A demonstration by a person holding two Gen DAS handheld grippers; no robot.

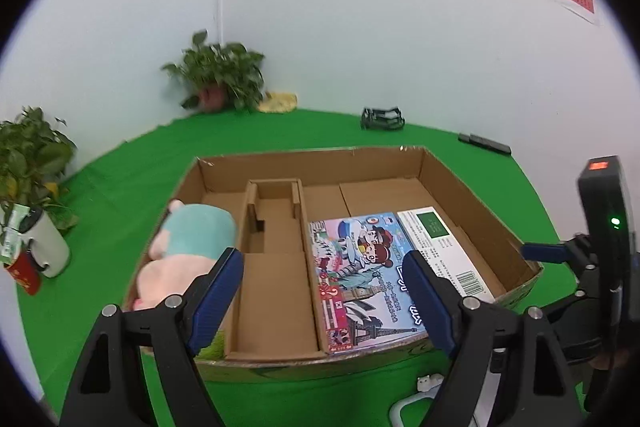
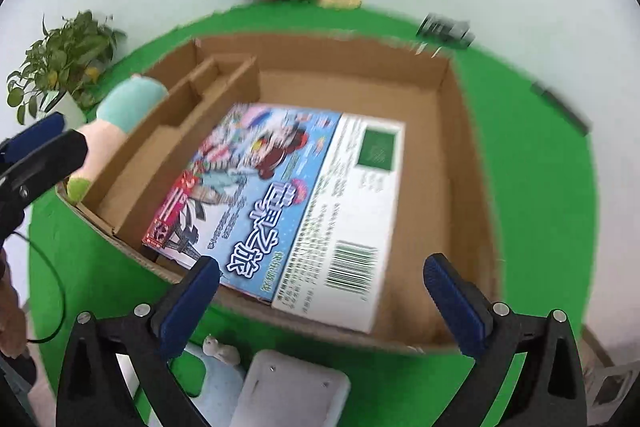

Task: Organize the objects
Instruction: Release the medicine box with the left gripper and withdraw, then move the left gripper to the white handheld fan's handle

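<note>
A shallow cardboard box [image 1: 472, 195] with dividers sits on the green table; it also shows in the right wrist view [image 2: 460, 155]. A colourful board-game box [image 1: 360, 275] lies in its right compartment, also seen in the right wrist view [image 2: 280, 195]. A pink and teal plush toy [image 1: 188, 243] lies in the left compartment, also in the right wrist view [image 2: 120, 115]. The middle compartment holds nothing. My left gripper [image 1: 324, 291] is open and empty above the box's near side. My right gripper [image 2: 320, 291] is open and empty above the box's near edge; it shows at the right of the left wrist view [image 1: 552, 251].
Two potted plants [image 1: 218, 75] [image 1: 28, 163] stand at the back and left. A black object [image 1: 382, 119] and a dark bar [image 1: 484, 143] lie near the wall. A white device [image 2: 288, 387] and a small white figure [image 2: 218, 347] lie at the near edge.
</note>
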